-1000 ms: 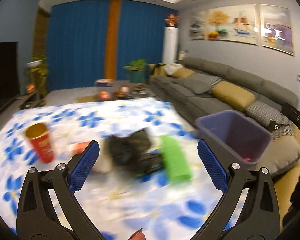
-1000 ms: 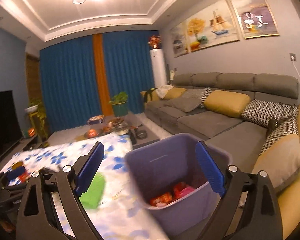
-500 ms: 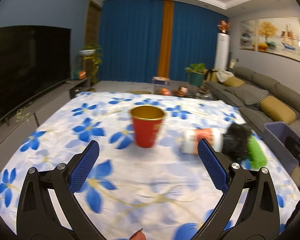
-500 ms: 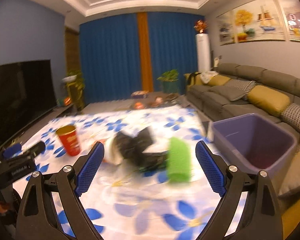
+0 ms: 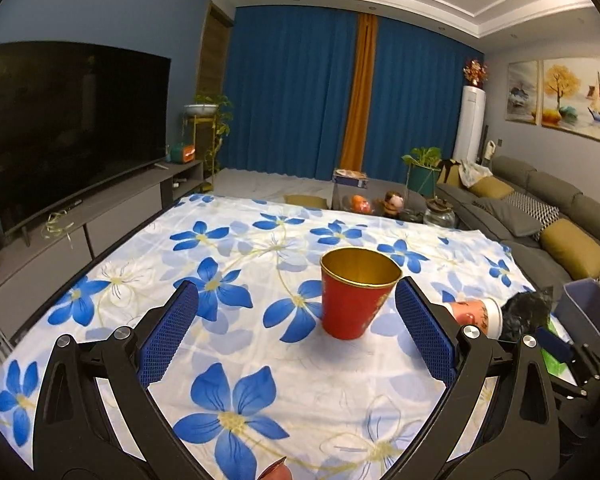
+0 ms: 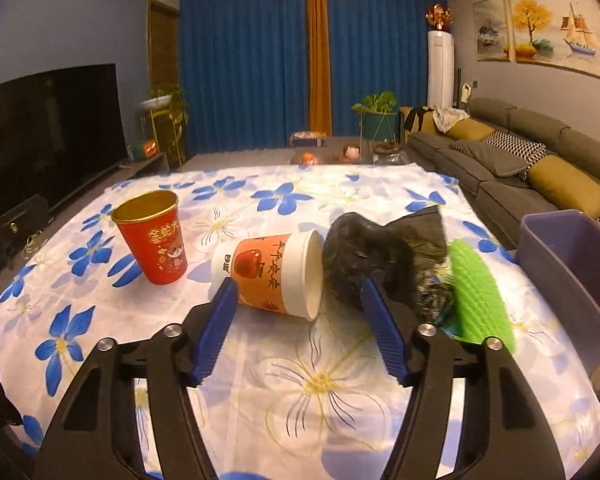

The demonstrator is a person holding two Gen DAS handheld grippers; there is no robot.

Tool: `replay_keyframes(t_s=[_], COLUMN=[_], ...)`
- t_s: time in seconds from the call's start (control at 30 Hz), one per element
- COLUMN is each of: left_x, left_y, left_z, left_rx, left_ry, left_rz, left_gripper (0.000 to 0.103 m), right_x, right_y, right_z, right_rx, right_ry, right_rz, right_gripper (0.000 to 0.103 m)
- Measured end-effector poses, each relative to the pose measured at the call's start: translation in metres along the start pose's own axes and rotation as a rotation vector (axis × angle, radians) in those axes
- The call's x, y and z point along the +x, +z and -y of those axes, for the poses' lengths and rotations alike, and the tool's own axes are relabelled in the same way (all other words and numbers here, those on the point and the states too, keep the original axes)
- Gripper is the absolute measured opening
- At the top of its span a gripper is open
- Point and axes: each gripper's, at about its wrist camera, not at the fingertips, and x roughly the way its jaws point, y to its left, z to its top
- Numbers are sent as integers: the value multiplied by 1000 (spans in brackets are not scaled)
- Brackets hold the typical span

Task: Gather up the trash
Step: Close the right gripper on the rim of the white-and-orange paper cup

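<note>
Jaws of your right gripper (image 6: 296, 312) are closing, nothing pinched yet; the tipped orange cup (image 6: 276, 274), mouth empty, lies just ahead between the tips. Your left gripper (image 5: 296, 320) gapes wide, holding nothing; upright red cup (image 5: 356, 292) just ahead, empty. Purple bin (image 6: 572, 264) far right, contents hidden.

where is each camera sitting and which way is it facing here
Left wrist: on the left gripper, angled down over the floral tablecloth at the upright red paper cup with gold lining; its open blue-padded fingers show.
Right wrist: on the right gripper, facing the tipped orange paper cup, jaws closing around it.
Shared: both cups, crumpled black plastic bag, purple bin.
</note>
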Motion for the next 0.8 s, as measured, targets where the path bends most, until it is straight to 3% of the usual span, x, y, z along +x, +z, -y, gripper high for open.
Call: replay_keyframes(t_s=[0.47,0.63,0.8], left_x=[13,17,18], left_y=[-13,-15,-17], left_z=[-8,-10,-9], left_rx=[-27,-28,-25], left_ry=[-25,-24,-24], left_rz=[-31,-45,-48], left_gripper=[97,97,97], right_x=[34,37,34], right_y=[10,8,5], right_z=[-1,-8,-20], right_rx=[16,14,-20], right_ry=[129,189,231], right_rz=[-83,-97,-92], right_gripper=[44,22,8])
